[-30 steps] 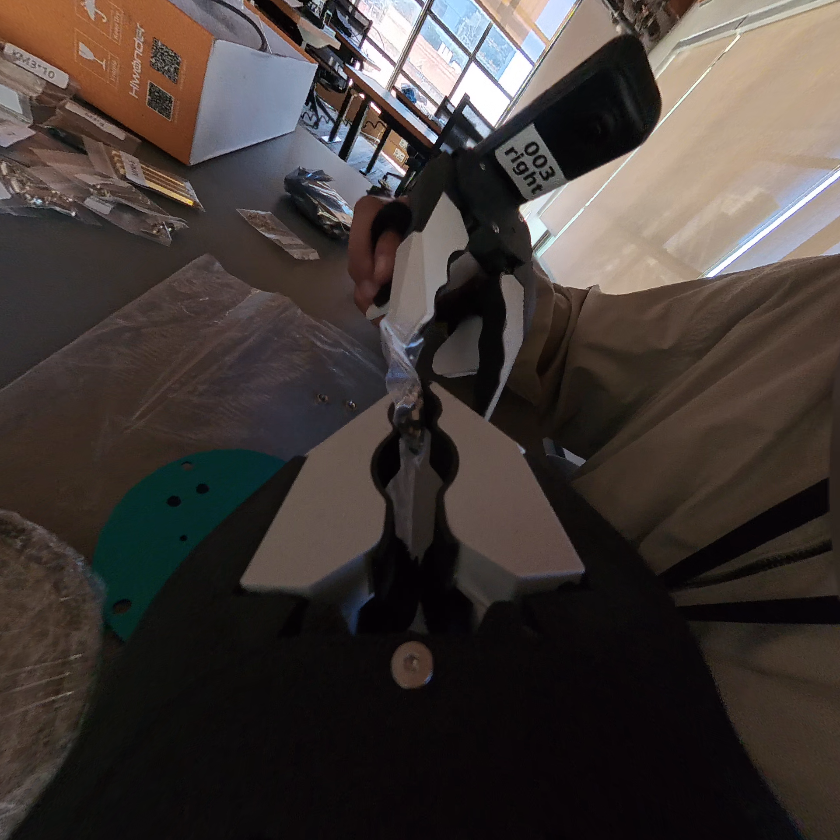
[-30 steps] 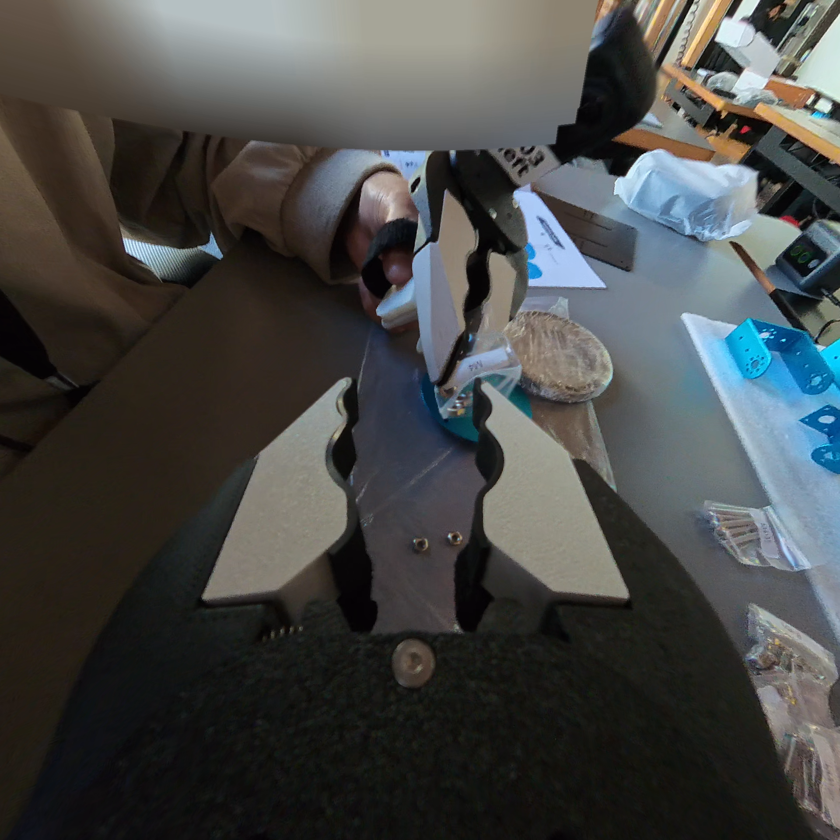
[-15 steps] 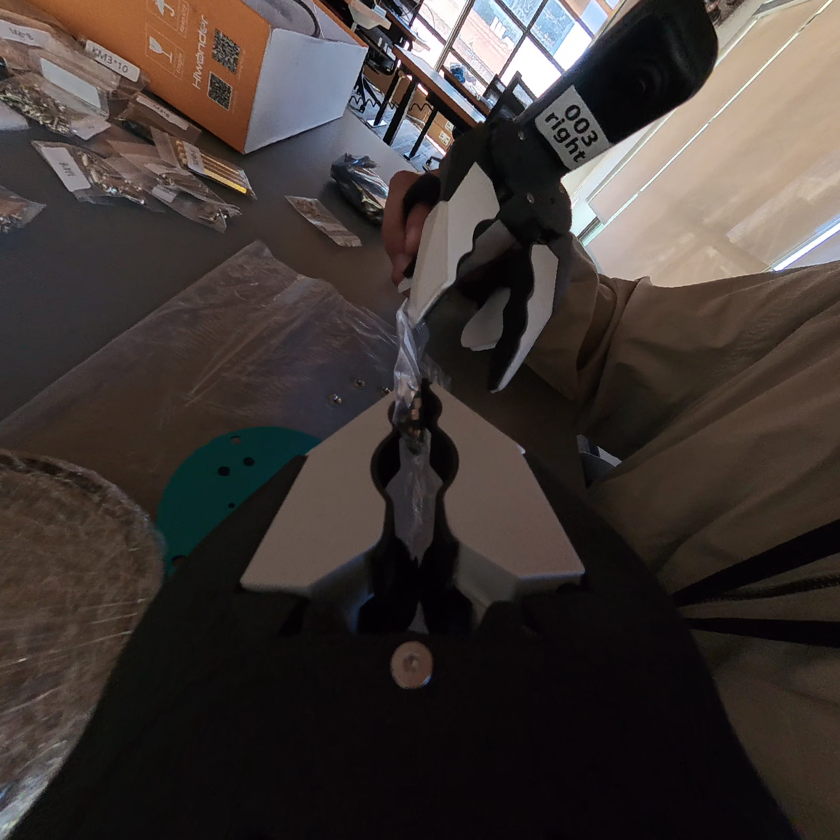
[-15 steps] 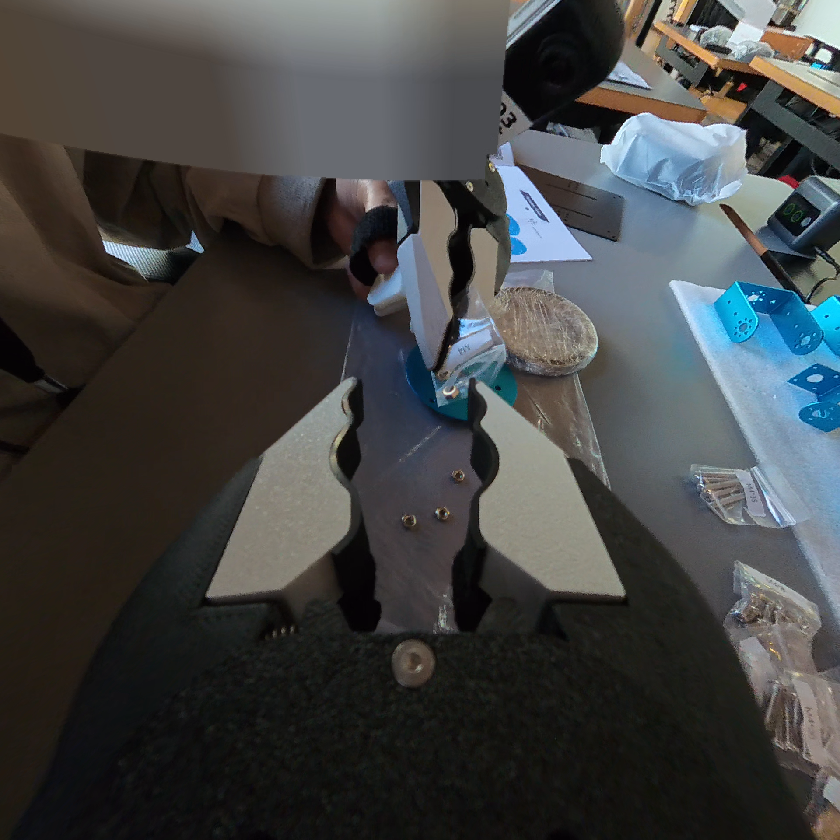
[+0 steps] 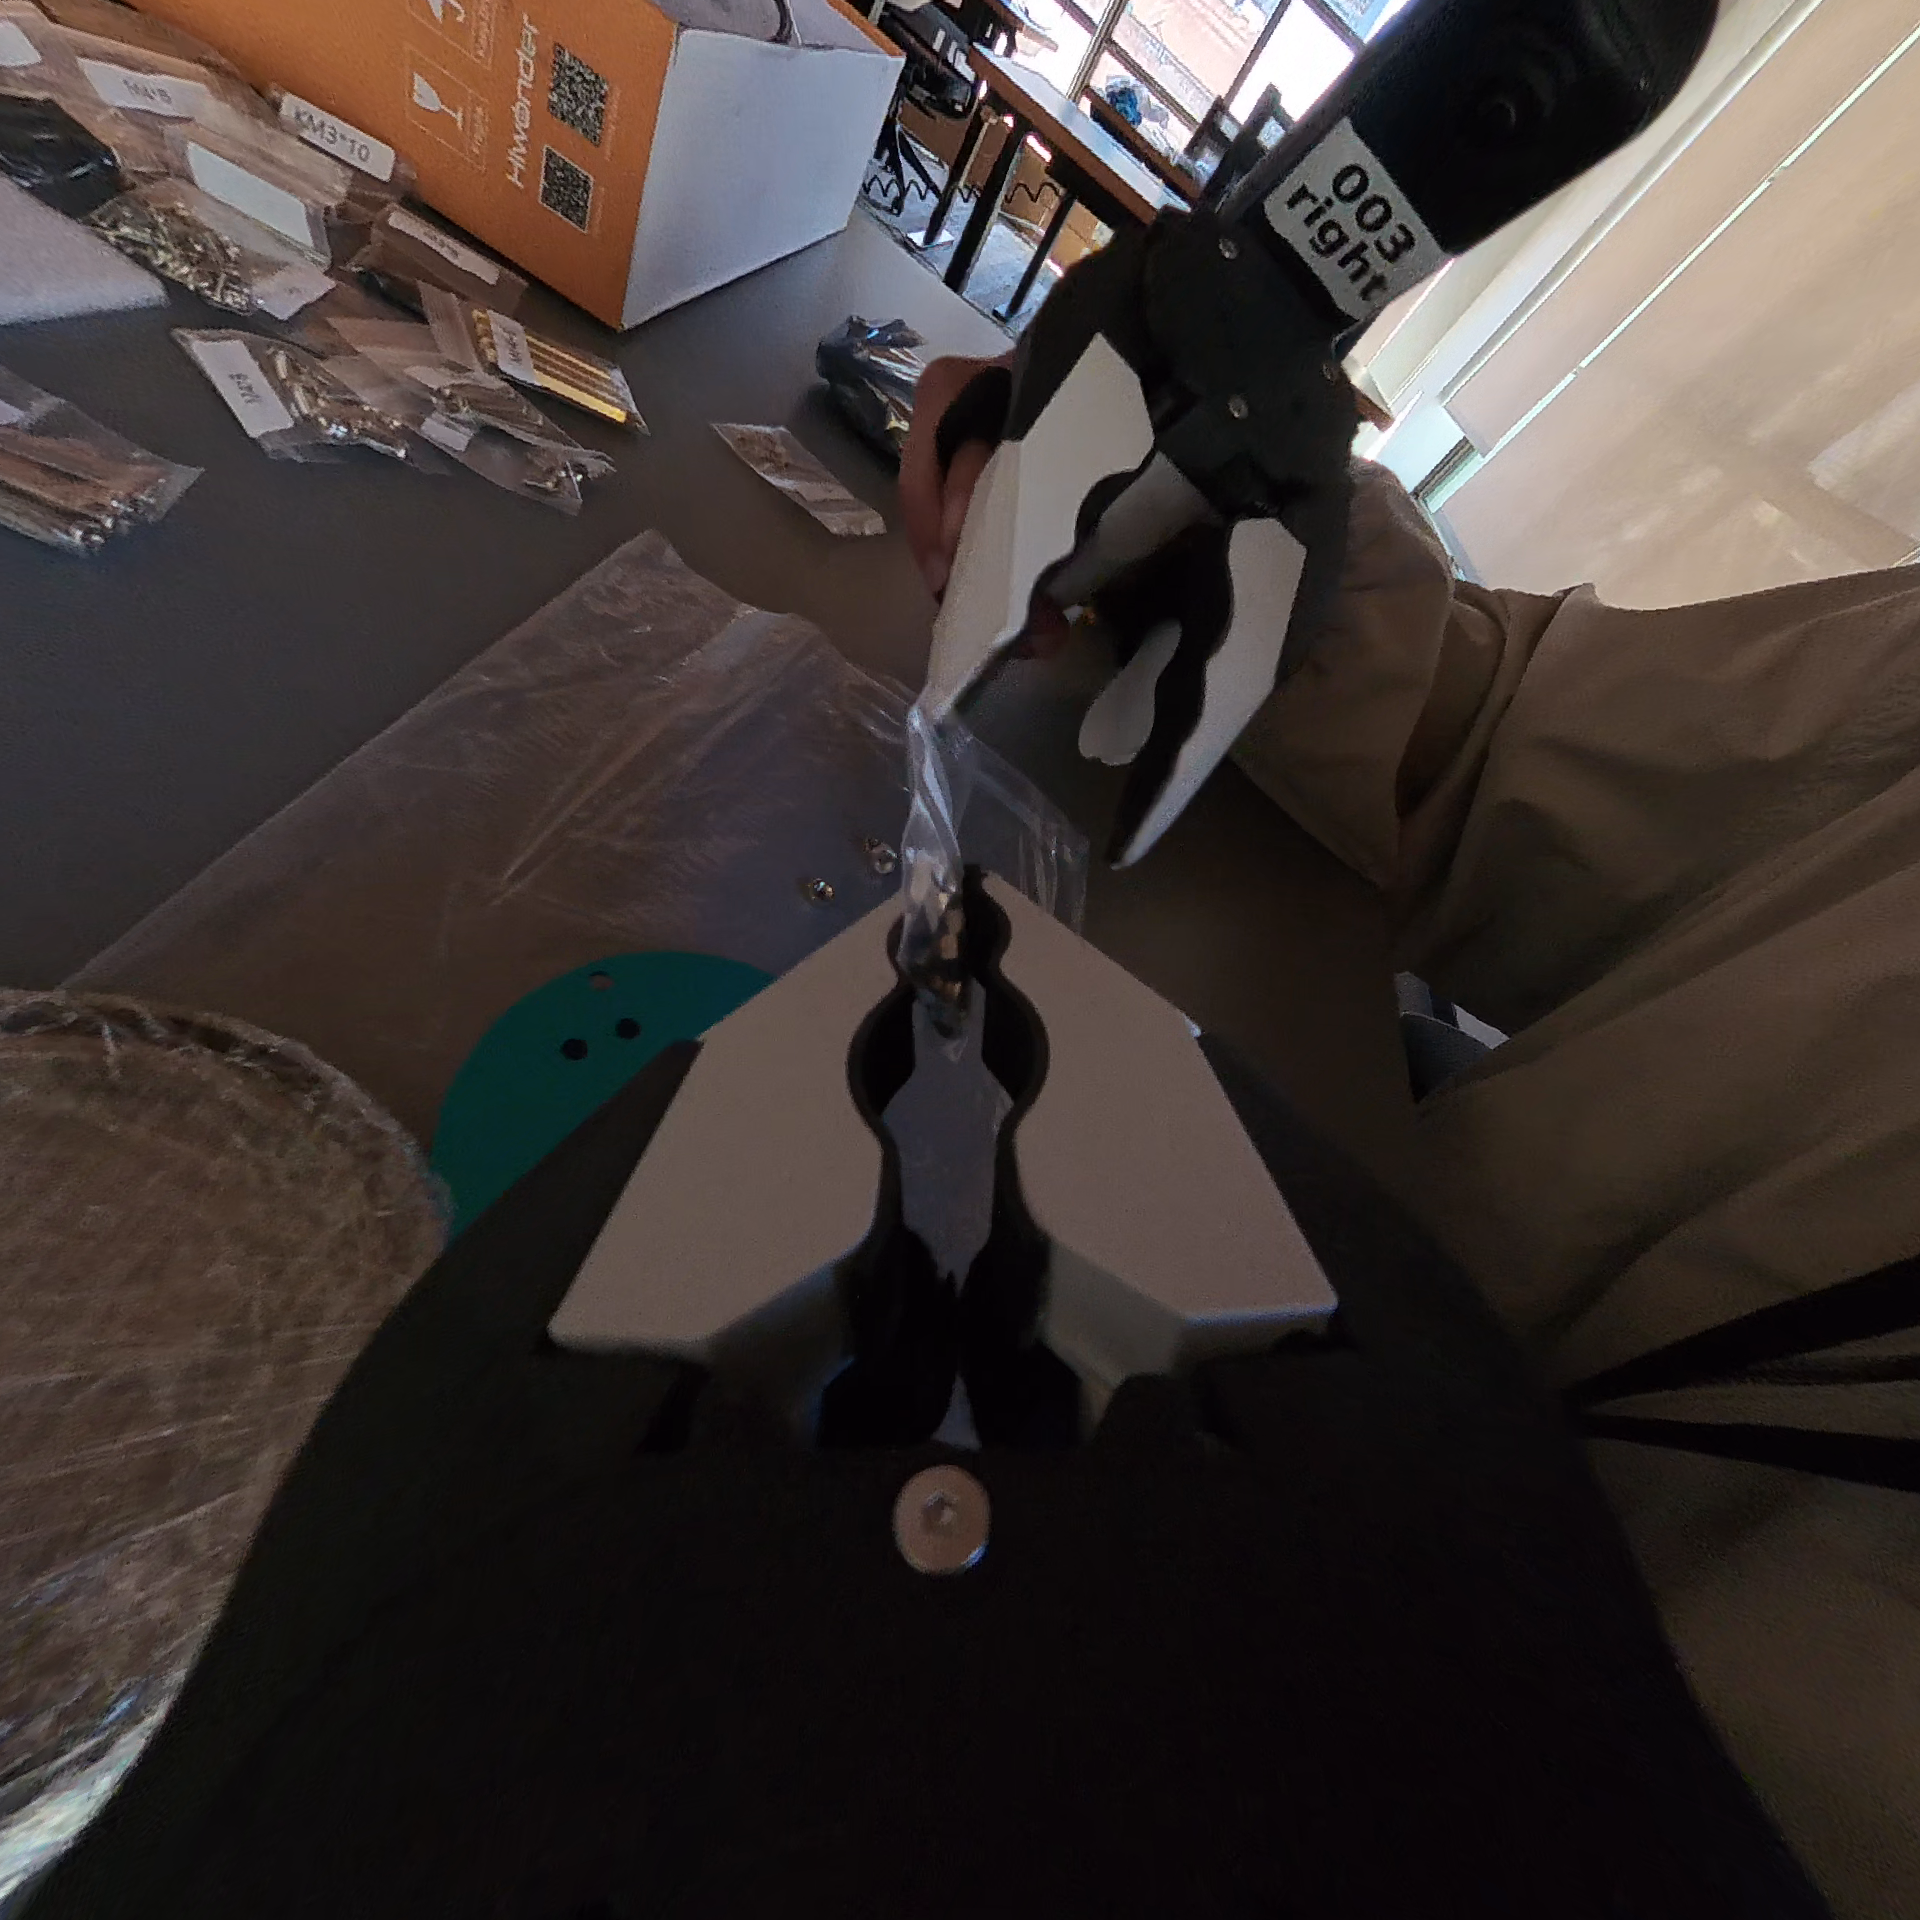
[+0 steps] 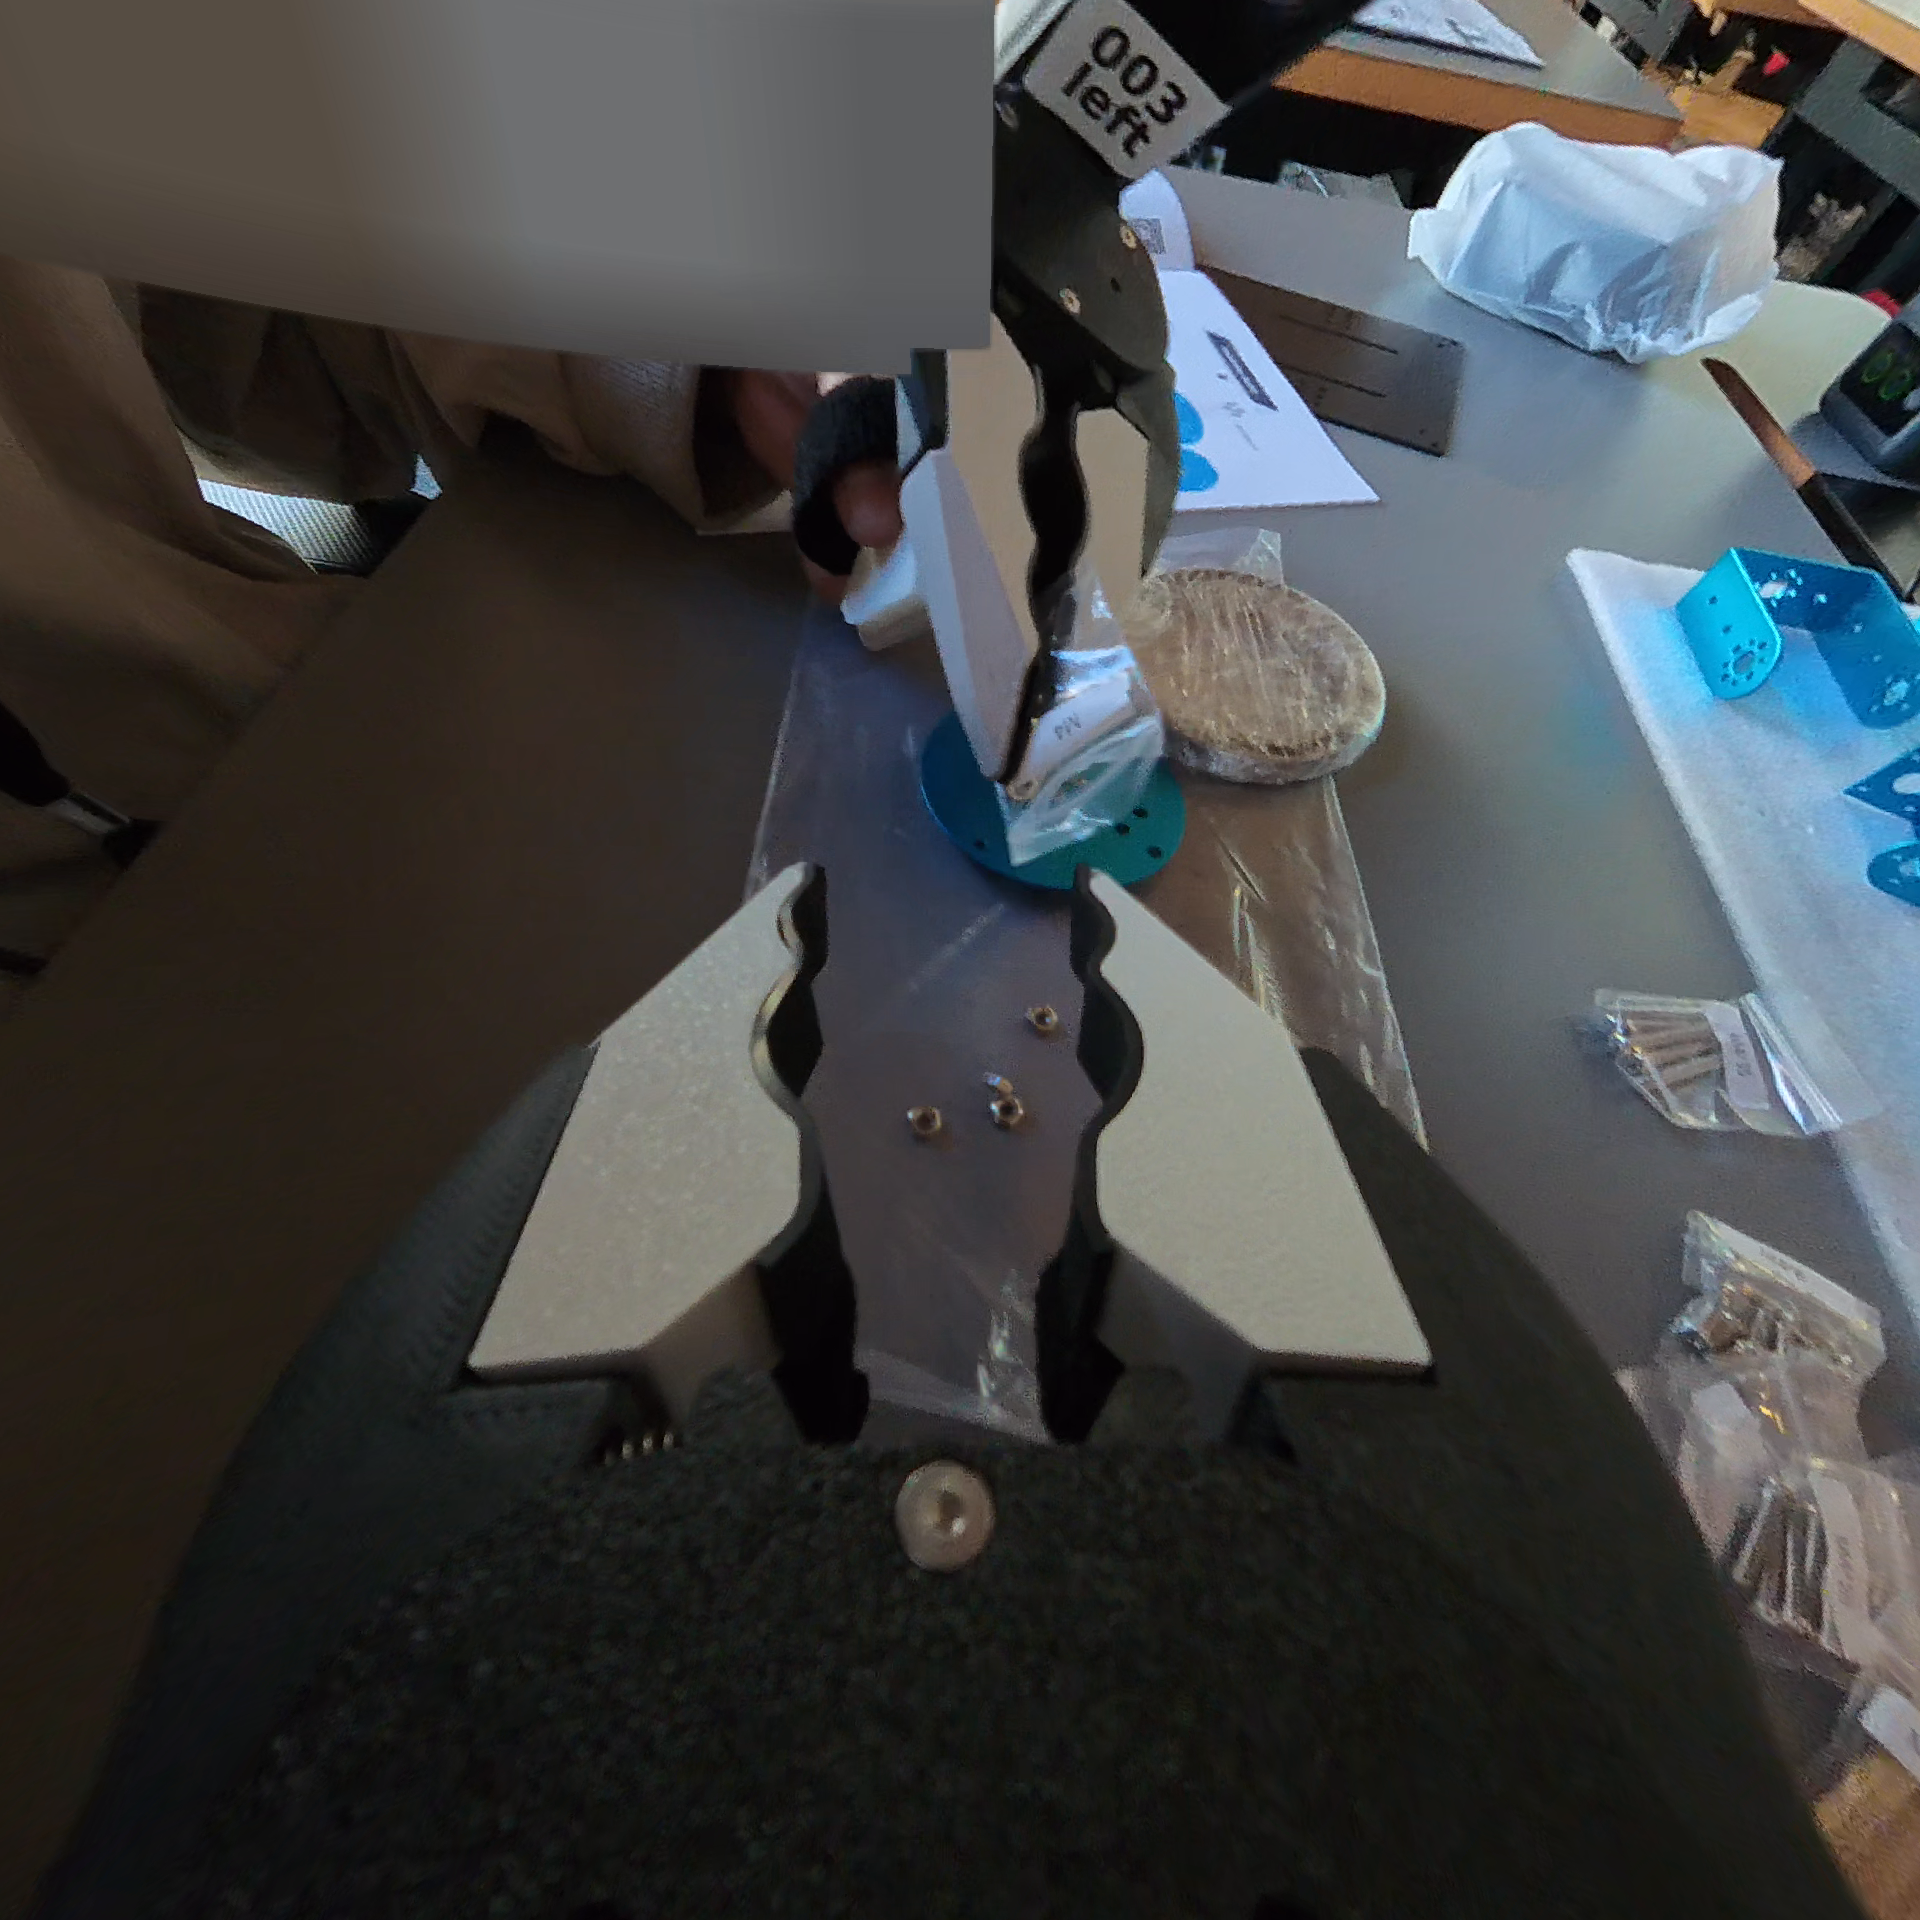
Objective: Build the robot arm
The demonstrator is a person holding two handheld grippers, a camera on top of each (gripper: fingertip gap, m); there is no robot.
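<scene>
Left wrist view: the small clear bag (image 5: 940, 935) of metal nuts is pinched by its lower end in the left tool (image 5: 966, 894), whose fingers are pressed together on it. The bag is held up off the tabletop (image 6: 1507, 831), over a teal disc (image 6: 966, 810). The right tool (image 6: 945, 894) is spread and holds nothing; one of its fingertips (image 5: 940, 701) seems to touch the bag's upper edge. Below, a few loose nuts (image 6: 925, 1120) lie on a clear plastic sheet (image 6: 914, 977). Just beyond the disc sits a wrapped round puck (image 6: 1268, 675). Farther off are screw packets (image 6: 1704, 1049), blue brackets (image 6: 1766, 634) and an orange box (image 5: 468, 125).
</scene>
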